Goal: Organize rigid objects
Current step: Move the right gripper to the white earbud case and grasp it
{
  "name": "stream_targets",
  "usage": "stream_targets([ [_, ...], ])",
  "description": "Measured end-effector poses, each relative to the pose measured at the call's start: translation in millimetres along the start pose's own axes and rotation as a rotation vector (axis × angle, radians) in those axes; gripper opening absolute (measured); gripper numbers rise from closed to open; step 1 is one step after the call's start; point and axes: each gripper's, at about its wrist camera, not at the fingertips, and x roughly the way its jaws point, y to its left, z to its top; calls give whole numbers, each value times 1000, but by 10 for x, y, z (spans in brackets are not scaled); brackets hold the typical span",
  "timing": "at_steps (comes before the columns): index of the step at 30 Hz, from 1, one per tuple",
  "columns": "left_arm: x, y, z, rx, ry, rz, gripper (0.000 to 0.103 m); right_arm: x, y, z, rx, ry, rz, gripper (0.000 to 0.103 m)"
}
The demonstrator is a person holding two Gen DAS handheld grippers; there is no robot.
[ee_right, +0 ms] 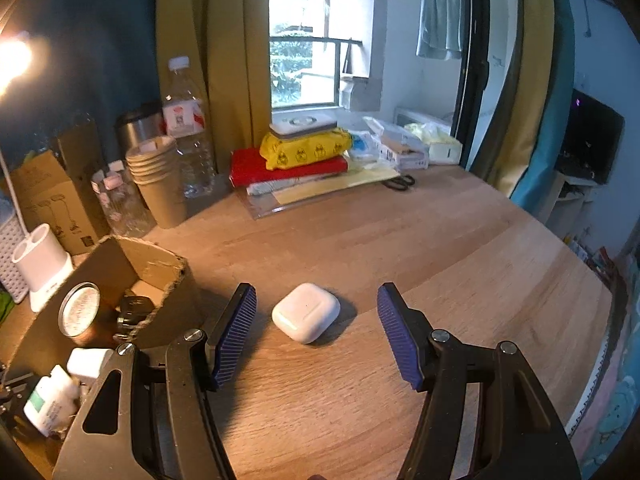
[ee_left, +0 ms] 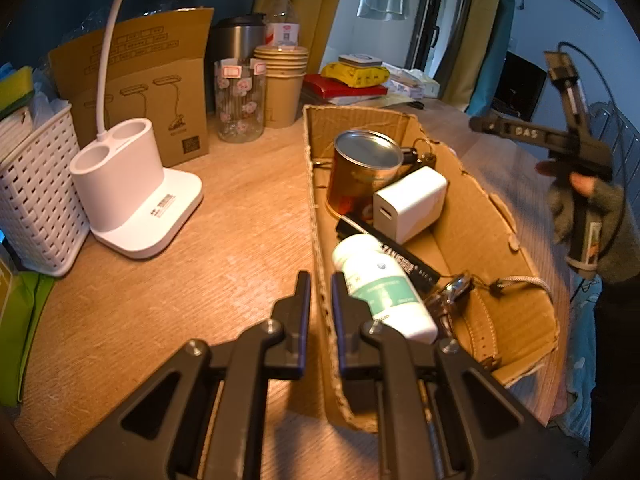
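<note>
While the cardboard box (ee_left: 472, 232) is sitting on the counter (ee_left: 240, 220) with a tin can (ee_left: 366, 168), a white charger (ee_left: 412, 202) and a white bottle (ee_left: 384, 288) already inside, the left gripper (ee_left: 320, 280) is clenching its jaws on the box's near left wall, seemingly steadying it. Just right of the box, a white earbud case (ee_right: 306, 312) is lying alone on bare wood. The right gripper (ee_right: 316, 300) is angling downward with its jaws released and spread wide, the case sitting ahead between the blue pads (ee_right: 236, 332), untouched. To do this well, the gripper is probably needing to drop lower, centre on the rounded case and squeeze across its flat sides so the smooth shell is not slipping. Seen from the left wrist, a gloved hand (ee_left: 580, 208) is gripping the right tool's handle.
</note>
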Motion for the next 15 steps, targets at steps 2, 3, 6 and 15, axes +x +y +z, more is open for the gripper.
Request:
stream_targets([
  [2, 0, 2, 0, 0, 0, 0, 11, 89, 12, -16, 2, 16, 2, 66],
  [3, 1, 5, 1, 0, 0, 0, 11, 136, 25, -26, 1, 25, 3, 66],
  [6, 1, 2, 1, 0, 0, 0, 11, 252, 45, -42, 1, 45, 7, 66],
  [15, 0, 0, -1, 0, 0, 0, 11, 569, 89, -85, -1, 99, 10, 66],
])
